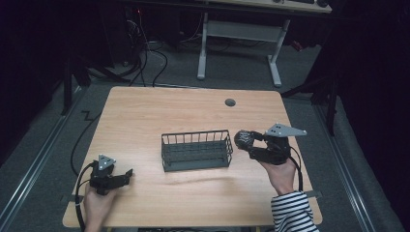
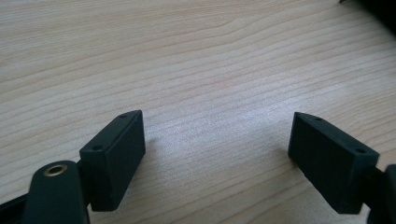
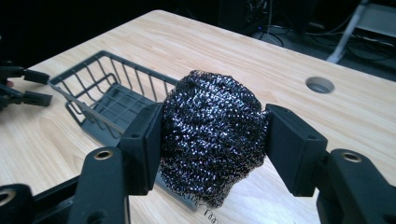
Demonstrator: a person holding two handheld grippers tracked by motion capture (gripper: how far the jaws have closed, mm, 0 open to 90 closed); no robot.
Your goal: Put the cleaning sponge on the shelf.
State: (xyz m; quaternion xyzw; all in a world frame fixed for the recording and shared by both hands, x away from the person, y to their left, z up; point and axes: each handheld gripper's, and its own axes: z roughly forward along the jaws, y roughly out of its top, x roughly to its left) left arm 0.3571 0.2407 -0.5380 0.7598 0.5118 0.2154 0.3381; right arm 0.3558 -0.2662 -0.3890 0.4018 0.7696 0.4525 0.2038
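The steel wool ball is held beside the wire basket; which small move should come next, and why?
Probably carry the right tongs sideways over the wire basket. The steel wool ball is clamped between the jaws, just outside the basket's right end, and the basket looks empty.

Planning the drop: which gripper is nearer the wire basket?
Right. The right gripper holds the steel scourer just beside the wire basket; the left gripper sits open, farther off.

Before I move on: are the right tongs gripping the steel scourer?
Touching. The right gripper view shows both pads of the right tongs pressed against the steel scourer.
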